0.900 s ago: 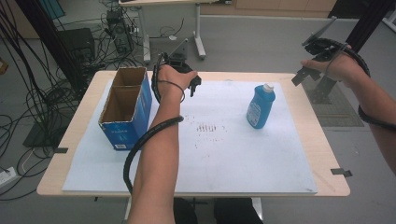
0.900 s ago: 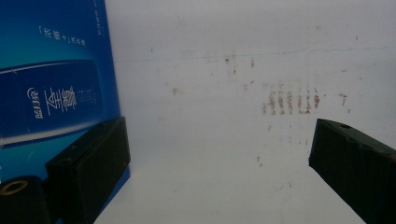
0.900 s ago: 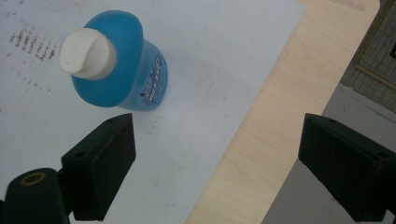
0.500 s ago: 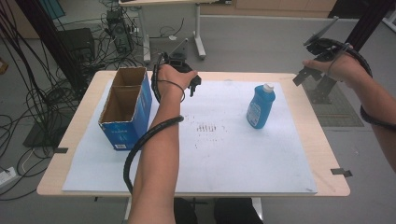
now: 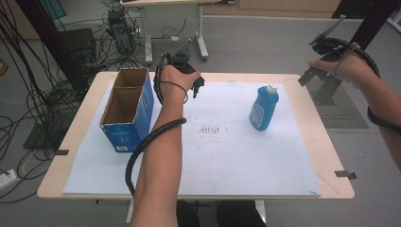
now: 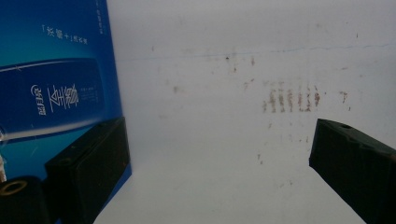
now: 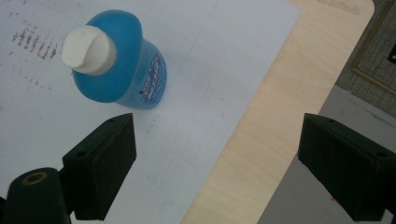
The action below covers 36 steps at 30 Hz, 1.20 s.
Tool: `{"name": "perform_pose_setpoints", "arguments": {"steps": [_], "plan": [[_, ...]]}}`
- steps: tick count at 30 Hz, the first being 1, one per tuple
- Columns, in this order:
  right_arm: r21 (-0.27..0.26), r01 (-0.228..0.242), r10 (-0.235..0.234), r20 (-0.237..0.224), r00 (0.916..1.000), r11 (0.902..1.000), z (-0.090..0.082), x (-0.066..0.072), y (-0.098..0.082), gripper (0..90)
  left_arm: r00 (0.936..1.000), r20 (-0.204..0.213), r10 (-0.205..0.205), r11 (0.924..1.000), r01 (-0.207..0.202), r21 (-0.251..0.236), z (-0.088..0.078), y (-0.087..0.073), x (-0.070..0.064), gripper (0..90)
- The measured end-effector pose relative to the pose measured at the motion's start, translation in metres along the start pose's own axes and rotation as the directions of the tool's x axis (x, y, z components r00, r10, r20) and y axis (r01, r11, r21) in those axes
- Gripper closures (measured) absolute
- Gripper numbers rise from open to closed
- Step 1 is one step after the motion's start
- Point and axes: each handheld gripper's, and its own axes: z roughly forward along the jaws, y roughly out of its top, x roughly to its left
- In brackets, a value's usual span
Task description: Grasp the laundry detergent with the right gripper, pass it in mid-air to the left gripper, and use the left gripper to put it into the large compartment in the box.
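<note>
A blue bottle (image 5: pixel 264 108) with a white cap stands upright on the white sheet (image 5: pixel 227 151), right of centre. An open blue cardboard box (image 5: pixel 125 111) stands at the table's left. My left gripper (image 5: pixel 196 87) hangs over the sheet just right of the box's far end. In the left gripper view it (image 6: pixel 217 135) is open, with the box wall (image 6: pixel 56 84) by its left jaw. My right gripper (image 5: pixel 314 62) is held high past the table's right edge. In the right gripper view it (image 7: pixel 219 128) is open and looks down on the bottle (image 7: pixel 121 65) from a distance.
Brown stains (image 5: pixel 210 128) mark the sheet's middle. The wooden table (image 5: pixel 307 99) shows bare along its right edge. Cables and equipment (image 5: pixel 116 28) lie on the floor behind the table, and a black stand (image 5: pixel 331 82) rises at the right.
</note>
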Motion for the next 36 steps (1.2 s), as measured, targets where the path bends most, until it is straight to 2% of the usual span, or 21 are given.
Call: {"name": "perform_pose_setpoints", "arguments": {"steps": [12, 19, 30, 36], "plan": [[-0.024, 0.004, -0.004, -0.012, 0.9999, 0.9997, -0.005, -0.002, -0.002, 11.8, 1.0, -0.002, 0.004, 1.0, -0.004, -0.003, -0.002, -0.001, 0.0, 5.4], [-0.019, 0.017, -0.017, -0.026, 0.9995, 0.9997, -0.006, 0.001, -0.005, 11.7, 1.0, 0.0, 0.005, 1.0, -0.005, -0.003, -0.002, -0.002, 0.0, 5.4], [0.006, 0.065, -0.065, -0.047, 0.9968, 0.9979, -0.002, 0.013, -0.017, 10.9, 1.0, 0.002, 0.005, 0.9999, -0.005, -0.011, -0.006, -0.007, 0.002, 5.4], [0.014, 0.089, -0.087, -0.079, 0.993, 0.9959, 0.004, 0.025, -0.028, 8.9, 0.9999, 0.009, 0.007, 0.9999, -0.007, -0.014, -0.007, -0.011, 0.003, 5.4]]}}
